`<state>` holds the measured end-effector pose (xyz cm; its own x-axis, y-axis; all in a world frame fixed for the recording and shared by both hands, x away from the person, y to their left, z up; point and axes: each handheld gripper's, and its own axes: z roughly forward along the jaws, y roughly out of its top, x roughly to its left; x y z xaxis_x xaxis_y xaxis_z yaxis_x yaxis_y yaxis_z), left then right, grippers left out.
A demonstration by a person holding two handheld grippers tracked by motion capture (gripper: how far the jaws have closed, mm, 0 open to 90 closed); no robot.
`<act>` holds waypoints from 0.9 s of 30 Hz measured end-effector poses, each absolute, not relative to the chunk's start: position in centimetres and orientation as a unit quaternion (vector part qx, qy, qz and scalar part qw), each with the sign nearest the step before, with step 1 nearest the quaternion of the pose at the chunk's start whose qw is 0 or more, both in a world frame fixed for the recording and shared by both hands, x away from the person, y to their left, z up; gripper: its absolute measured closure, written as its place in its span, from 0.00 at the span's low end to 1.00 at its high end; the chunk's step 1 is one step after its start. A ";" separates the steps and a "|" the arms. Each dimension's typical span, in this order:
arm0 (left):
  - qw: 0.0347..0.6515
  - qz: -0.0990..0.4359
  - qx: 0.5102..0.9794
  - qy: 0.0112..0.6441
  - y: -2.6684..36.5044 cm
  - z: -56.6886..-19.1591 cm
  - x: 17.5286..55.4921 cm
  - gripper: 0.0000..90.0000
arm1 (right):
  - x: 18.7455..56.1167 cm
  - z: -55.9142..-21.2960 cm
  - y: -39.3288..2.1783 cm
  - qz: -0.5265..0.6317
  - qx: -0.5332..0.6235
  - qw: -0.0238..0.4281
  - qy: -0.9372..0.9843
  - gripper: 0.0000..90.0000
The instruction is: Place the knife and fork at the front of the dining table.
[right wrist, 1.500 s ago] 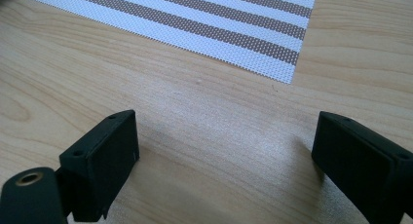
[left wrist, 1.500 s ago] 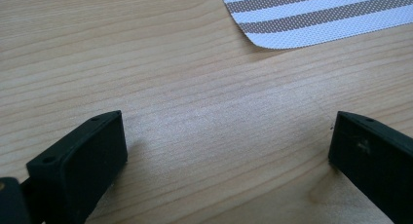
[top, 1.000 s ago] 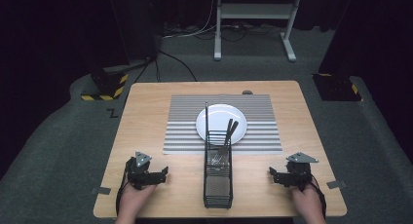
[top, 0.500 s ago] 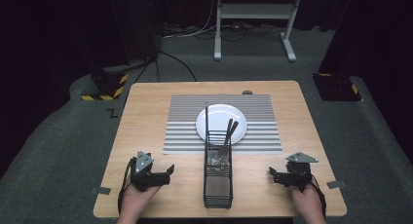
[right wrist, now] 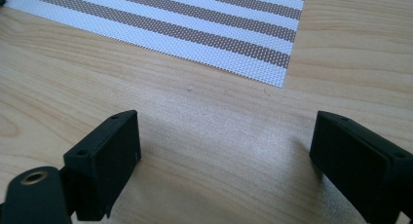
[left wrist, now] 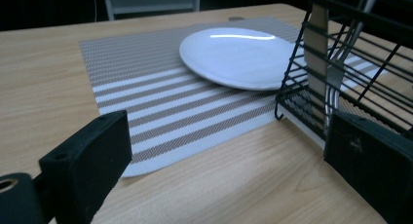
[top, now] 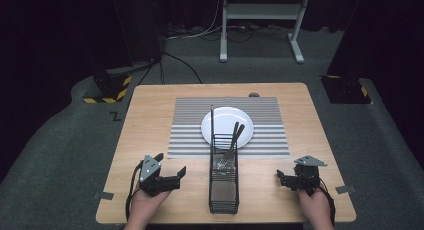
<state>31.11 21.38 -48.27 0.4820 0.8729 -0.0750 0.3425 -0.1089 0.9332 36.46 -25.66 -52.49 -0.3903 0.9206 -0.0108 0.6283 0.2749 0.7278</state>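
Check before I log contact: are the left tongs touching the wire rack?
Apart: high view shows bare table between the left tongs and wire rack.

White plate (top: 227, 127); grey-white striped mat (top: 190, 135); black wire rack (top: 223, 190).

Bare wooden tabletop (top: 150, 120) on both flanks, open for passage; tall black wire cutlery rack (top: 223, 182) blocking the near centre, round white plate (top: 227, 126) on striped placemat (top: 187, 135) behind it
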 end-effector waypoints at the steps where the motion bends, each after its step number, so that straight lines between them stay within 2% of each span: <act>1: 0.513 0.262 0.693 0.434 21.2 -48.1 31.1 0.04 | 36.5 -52.5 -25.7 0.329 0.503 0.222 0.768 0.12; 10: 0.547 0.282 0.663 0.427 20.6 -47.1 31.3 0.04 | 36.5 -52.5 -25.6 0.326 0.503 0.222 0.769 0.11; 27: 0.550 0.276 0.671 0.414 17.8 -44.4 33.1 0.01 | 36.4 -52.5 -25.5 0.327 0.503 0.222 0.769 0.11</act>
